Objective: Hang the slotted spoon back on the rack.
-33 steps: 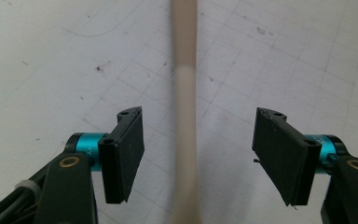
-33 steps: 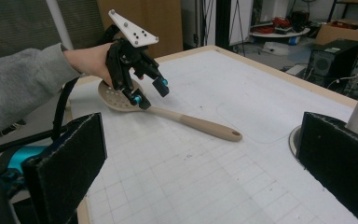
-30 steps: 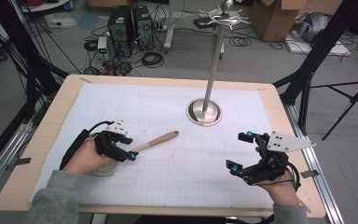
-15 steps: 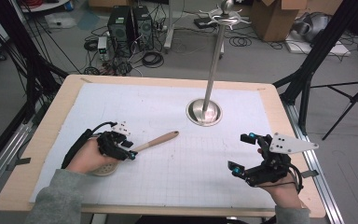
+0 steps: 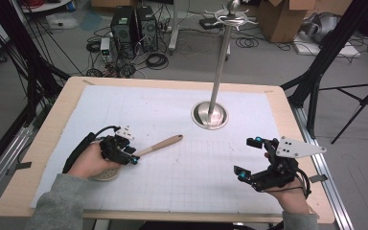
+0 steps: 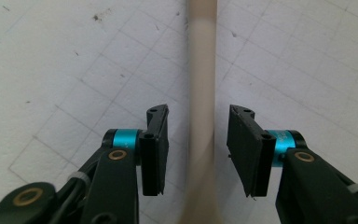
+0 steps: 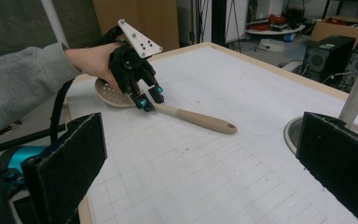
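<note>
On the gridded surface [image 5: 182,191] a slotted spoon [image 5: 159,145] lies flat; my left gripper [image 6: 193,149] straddles its handle, fingers [image 6: 156,149] spread, not yet touching; light, stiff, smooth, I judge it best pinched mid-handle; my right gripper [image 5: 251,158] waits, spread wide.

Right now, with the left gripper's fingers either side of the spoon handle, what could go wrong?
1. The left gripper is open, with gaps between its fingers and the beige slotted spoon's handle, so lifting before it closes would likely leave the spoon behind.
2. The grasp sits near the perforated bowl; the long free handle may droop or swing.
3. That swing could strike the silver metal stand.
</note>
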Tool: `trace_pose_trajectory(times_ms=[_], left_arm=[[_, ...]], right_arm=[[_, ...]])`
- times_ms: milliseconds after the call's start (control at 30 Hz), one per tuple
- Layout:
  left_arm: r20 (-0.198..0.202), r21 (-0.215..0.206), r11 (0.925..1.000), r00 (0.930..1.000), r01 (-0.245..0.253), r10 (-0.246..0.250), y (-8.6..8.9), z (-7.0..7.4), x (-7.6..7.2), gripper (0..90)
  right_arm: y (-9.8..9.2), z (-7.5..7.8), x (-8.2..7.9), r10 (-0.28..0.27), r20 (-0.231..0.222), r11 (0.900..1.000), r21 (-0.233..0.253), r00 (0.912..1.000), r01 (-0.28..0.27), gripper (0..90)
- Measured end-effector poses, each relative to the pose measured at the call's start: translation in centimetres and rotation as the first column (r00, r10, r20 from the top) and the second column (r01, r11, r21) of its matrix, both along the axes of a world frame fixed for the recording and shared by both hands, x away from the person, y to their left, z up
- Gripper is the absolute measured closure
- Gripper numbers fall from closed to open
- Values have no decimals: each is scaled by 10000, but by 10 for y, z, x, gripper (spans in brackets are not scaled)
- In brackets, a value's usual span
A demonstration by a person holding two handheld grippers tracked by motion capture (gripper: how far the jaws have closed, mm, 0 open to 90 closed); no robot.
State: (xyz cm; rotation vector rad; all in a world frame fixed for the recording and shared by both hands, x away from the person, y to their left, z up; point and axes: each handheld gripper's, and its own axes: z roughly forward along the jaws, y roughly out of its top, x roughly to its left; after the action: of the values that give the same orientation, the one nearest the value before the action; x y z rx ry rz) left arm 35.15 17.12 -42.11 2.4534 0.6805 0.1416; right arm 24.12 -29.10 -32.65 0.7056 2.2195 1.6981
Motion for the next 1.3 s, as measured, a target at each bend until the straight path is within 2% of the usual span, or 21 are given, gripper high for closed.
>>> trace_pose_trajectory(times_ms=[233,467,600,833,1167,1300], left_arm=[[15,178,9998,10000,33,-33,-1,0,-1,611],[205,372,9993,9998,60,-68,-2,0,-2,651],[338,520,9983,9990,272,-289,-4,0,-4,695],[394,511,9983,9988,269,-289,-5,0,-7,772],[517,487,9985,9983,237,-262,-6,0,-8,778],[428,251,9997,9991,44,-54,-4,0,-8,778]], right_arm=[[0,0,0,18,-48,10000,1,10000,-18,3],[0,-2,0,-1,-76,10000,-16,10000,0,4],[1,-2,1,13,-80,10000,-48,10000,-14,4],[2,-2,0,40,-159,9999,-125,9999,-42,4],[2,-3,2,50,-140,9999,-143,9999,-52,4],[1,-2,3,30,-80,10000,-71,10000,-30,4]])
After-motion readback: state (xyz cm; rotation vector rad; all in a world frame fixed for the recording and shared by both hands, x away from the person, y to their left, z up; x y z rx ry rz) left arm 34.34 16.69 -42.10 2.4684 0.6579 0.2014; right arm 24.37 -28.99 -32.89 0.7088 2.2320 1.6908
